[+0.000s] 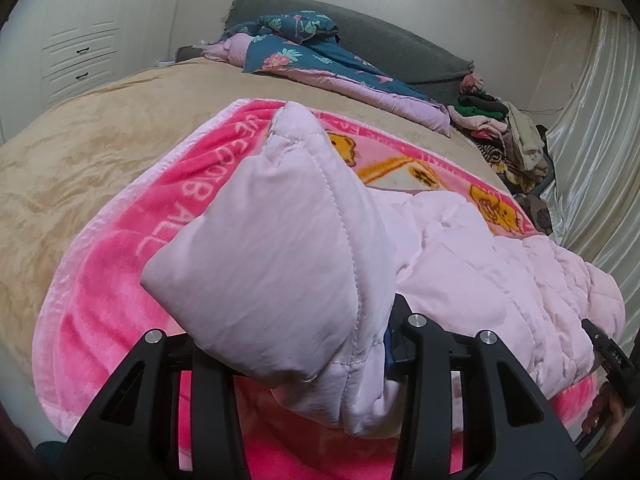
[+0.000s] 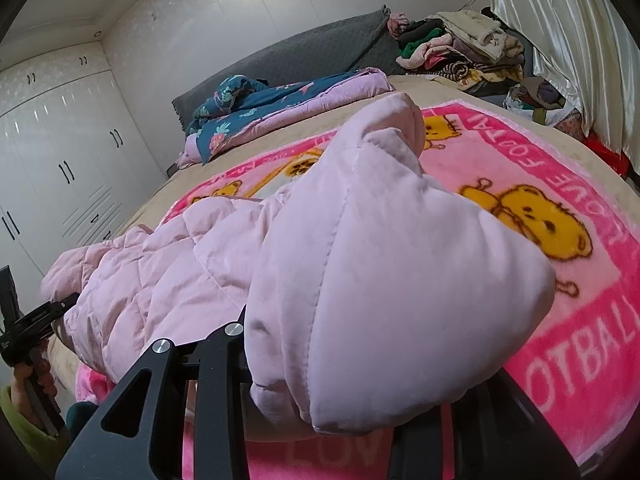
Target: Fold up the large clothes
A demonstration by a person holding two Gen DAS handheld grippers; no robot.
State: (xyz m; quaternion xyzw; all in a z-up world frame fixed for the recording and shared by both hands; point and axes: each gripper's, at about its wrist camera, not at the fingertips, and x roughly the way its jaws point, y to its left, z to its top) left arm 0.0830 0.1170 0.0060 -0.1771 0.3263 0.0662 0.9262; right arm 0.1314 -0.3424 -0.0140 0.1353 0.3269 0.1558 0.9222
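Left gripper [image 1: 316,356]: jaws narrowed, clamped on a fold of the pale pink quilted jacket [image 1: 460,280], whose bulging corner blocks most of the near view. Right gripper [image 2: 320,372]: jaws narrowed, gripping another padded corner of the same jacket, fingertips hidden under the cloth. Jacket lies across the pink bear-print blanket [image 1: 120,280]. Beneath: tan bedspread [image 1: 100,140]. Beyond: blue floral quilt [image 1: 312,52], grey headboard [image 1: 400,44], heap of mixed clothes [image 1: 504,132] by the pale curtain [image 1: 592,140]. Far wall: white wardrobe [image 1: 80,32].
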